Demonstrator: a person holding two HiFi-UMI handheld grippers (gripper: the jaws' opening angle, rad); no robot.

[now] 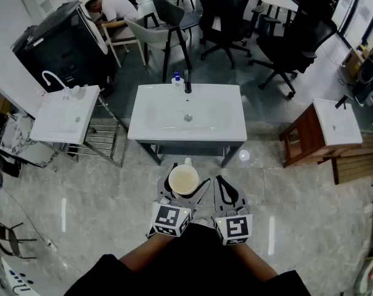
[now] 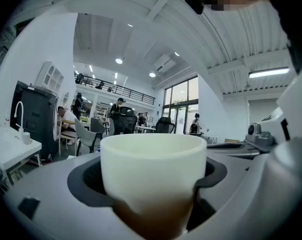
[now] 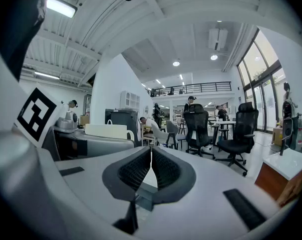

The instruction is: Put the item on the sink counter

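A cream-white cup (image 1: 184, 179) stands upright between the jaws of my left gripper (image 1: 183, 187), which is shut on it; in the left gripper view the cup (image 2: 153, 171) fills the middle, held by both dark pads. My right gripper (image 1: 225, 192) hangs beside it, shut with nothing between its pads (image 3: 151, 170). Both are over the floor, in front of the white sink counter (image 1: 155, 125), which has a basin, a dark tap (image 1: 187, 82) and a small bottle (image 1: 177, 78) at its far edge.
A second white sink (image 1: 66, 113) with a metal rack stands to the left, a wooden-legged basin stand (image 1: 325, 128) to the right. Office chairs (image 1: 291, 48) and a grey chair (image 1: 152, 32) sit behind the counter. A person leans at a table far left.
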